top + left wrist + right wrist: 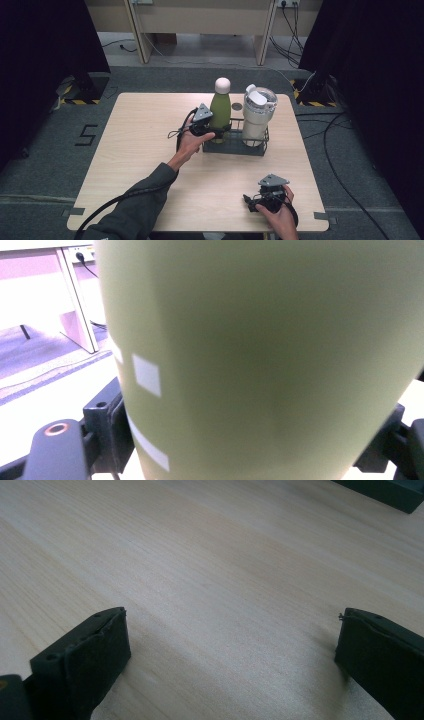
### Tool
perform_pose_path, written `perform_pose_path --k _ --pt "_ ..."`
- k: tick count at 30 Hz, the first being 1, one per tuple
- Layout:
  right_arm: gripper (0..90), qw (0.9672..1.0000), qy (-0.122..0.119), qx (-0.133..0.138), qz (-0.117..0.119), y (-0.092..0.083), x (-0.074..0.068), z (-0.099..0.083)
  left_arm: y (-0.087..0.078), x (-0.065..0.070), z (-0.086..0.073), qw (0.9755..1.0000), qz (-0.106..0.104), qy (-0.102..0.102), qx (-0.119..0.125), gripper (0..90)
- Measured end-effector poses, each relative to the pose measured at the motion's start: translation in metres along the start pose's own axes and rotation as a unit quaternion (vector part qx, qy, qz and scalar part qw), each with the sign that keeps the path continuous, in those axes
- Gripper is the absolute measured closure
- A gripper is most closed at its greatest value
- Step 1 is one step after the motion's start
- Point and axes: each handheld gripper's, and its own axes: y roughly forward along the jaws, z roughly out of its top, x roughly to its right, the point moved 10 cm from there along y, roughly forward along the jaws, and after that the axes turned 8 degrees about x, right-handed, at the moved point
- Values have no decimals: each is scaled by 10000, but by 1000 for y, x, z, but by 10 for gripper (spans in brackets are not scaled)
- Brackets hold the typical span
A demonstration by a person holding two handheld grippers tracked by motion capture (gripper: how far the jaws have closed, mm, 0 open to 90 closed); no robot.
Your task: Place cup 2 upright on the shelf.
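- Left tool [216,131] at the green bottle [219,111] — flanked its lower body, grip seemingly slackened, though contact impossible to tell.
- Bottle stood upright in the dark rack [235,145] mid-desk [140,150], beside the white tumbler [258,114].
- Judged as the release step — next: spread wider, withdraw without tipping.
- Right tool [255,200] rested near the front edge, spread, empty.

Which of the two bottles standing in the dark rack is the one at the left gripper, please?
The olive-green bottle with the pale round cap, in the rack's left compartment, sits between the left gripper's jaws. The white tumbler with the flip lid stands apart.
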Motion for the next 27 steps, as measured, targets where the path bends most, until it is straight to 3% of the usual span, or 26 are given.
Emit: perform_pose_path --k 27 --pt "13 10000 8 -19 2 0 0 0 -14 3 13 9999 -10 111 -76 146"
